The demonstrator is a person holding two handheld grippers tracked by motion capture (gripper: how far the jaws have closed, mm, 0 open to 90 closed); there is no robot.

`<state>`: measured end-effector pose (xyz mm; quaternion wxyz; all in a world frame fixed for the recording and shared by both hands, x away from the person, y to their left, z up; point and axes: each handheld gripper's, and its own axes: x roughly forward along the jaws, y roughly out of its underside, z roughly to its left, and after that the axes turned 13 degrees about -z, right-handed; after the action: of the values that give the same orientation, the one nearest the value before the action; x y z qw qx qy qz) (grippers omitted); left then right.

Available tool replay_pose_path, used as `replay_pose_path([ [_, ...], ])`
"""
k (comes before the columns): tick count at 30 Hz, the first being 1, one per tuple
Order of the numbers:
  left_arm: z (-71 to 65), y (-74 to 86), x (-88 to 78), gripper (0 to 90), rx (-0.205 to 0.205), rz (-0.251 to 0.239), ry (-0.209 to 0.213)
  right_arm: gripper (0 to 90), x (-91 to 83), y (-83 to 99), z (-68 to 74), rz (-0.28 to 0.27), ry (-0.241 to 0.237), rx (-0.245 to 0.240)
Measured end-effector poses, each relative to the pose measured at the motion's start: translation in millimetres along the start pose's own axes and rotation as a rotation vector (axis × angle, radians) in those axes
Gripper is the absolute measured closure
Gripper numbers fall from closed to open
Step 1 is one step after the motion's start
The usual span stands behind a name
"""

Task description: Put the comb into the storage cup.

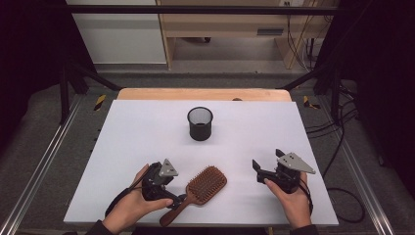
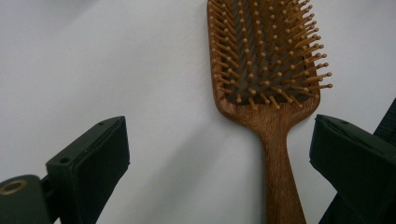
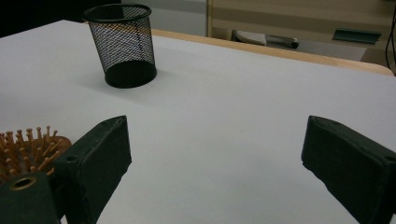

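We judge the work barely begun: the hairbrush (image 1: pixel 198 188) lies ungrasped on the table (image 1: pixel 147 142) at the frame's lower centre, its handle between the spread left tongs (image 1: pixel 178 199), while the right tongs (image 1: pixel 266 161), also spread, wait empty and the mesh cup (image 1: pixel 200 123) stands untouched.

Hairbrush (image 1: pixel 203 185) before mesh cup (image 1: pixel 200 123), on table (image 1: pixel 147 132)

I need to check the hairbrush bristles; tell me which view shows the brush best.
The left gripper view: the hairbrush fills the frame, bristles up, handle running down between the open jaws. The high view shows it whole but small beside the left gripper. The right gripper view catches some bristles at its left edge.
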<state>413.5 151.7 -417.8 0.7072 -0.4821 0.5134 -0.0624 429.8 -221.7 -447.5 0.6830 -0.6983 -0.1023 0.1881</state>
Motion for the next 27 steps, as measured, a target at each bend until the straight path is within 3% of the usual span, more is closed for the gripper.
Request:
replay_pose_path([
  [9, -12.3, -0.1, 15.4, 5.9, 0.024, 0.071, 0.037, 8.3, 0.1, 0.4, -0.5, 0.003, 0.001, 0.002],
  [27, -25.9, 3.1, 31.7, 10.1, 0.037, 0.134, 0.07, 8.3, -1.2, 0.5, -1.4, 0.007, 0.001, 0.011],
])
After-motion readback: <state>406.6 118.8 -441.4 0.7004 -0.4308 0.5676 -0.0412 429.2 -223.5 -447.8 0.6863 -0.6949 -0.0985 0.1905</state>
